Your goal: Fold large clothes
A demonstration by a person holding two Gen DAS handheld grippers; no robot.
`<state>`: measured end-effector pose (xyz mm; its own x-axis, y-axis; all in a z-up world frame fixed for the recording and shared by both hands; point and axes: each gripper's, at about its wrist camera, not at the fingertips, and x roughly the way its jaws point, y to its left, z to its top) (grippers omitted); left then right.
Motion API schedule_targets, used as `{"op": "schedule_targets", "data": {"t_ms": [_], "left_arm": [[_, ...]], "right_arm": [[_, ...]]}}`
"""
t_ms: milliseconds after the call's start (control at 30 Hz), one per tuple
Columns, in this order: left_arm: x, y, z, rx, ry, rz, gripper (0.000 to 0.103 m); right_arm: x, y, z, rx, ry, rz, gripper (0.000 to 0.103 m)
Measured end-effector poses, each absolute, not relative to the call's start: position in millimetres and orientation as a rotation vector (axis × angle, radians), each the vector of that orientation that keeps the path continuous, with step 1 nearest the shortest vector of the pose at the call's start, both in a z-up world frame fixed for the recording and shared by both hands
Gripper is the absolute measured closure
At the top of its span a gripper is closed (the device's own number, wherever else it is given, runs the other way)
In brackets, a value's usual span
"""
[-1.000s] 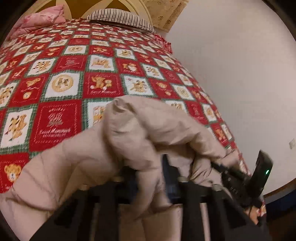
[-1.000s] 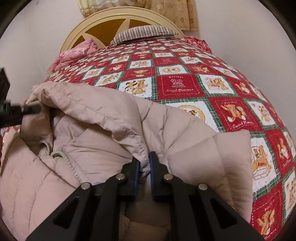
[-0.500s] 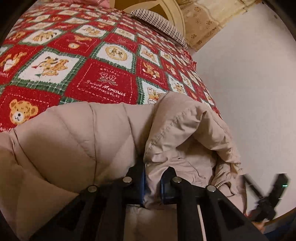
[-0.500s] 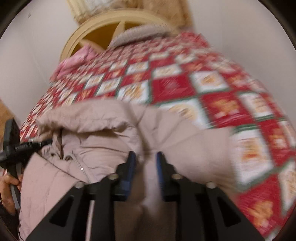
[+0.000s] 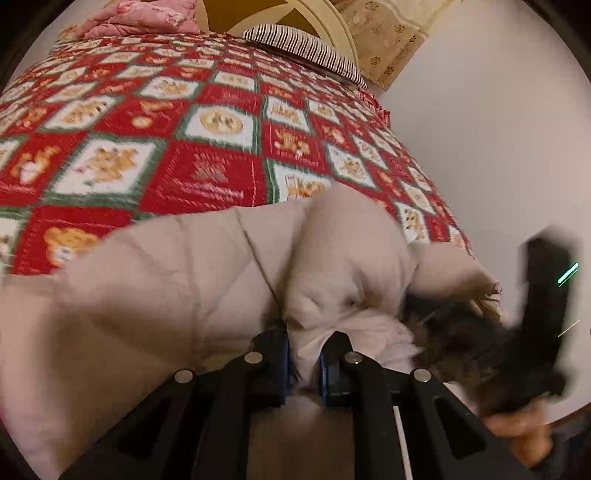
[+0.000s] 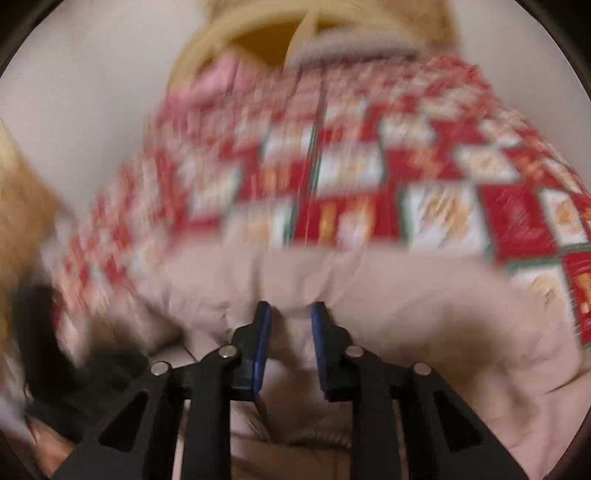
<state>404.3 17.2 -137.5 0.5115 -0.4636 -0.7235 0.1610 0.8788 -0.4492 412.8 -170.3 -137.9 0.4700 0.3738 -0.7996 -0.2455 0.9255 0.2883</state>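
One coat [image 5: 207,280], one quilt [image 5: 207,155], two pillows and my two grippers. The coat lies bunched on the near end of the bed, on the quilt, just ahead of both tools.

My left gripper [image 5: 303,352] is clamped on a thick fold of the coat; fabric fills the narrow gap between its blue-lined fingers [image 5: 282,363]. My right gripper [image 6: 290,325] has its jaws closing, with a ridge of coat between them; that view is too smeared to tell if the pads press on it. From the left wrist the right tool shows as a dark blur with a green streak at the far right, with a hand [image 5: 517,430] under it.

A second ago both tools pinched the coat and it stood piled high, its zip and lining showing. Since then the right jaws let go and swung across, and the pile now sits lower and flatter against the quilt. The left grip has not changed.

The coat is pale beige, puffy and stitched into soft padded panels. The quilt is a red, white and green patchwork of squares printed with teddy bears. Far off lie a striped pillow [image 5: 306,48] and a pink floral one [image 5: 144,18] against a round cream headboard [image 5: 332,18]. The wall [image 5: 480,129] to the right is plain white.
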Motion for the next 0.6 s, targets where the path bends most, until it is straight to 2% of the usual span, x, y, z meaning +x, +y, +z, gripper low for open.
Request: {"op": "schedule_targets", "data": {"t_ms": [100,267,400,500,600], "left_arm": [[389,17,-96,-0.301,0.87,-0.37,0.089],[385,-26,-35,-0.176,0.715,-0.417,0.089],[378,-25,-6,-0.278,0.643,-0.416,0.089],[398,-41,-14,-0.264,0.678,-0.421,0.089],[432,-56,-63,-0.261,0.821,-0.39,0.089]], "right_arm": [[399,-180,-154,0.176,0.992,0.449,0.078],[400,-185,-159,0.225,0.974,0.476,0.079],[396,-179,-159,0.19,0.96,0.464,0.079],[397,-179,-157,0.186,0.953,0.464,0.079],[399,-182,-157,0.199,0.944,0.47,0.079]]}}
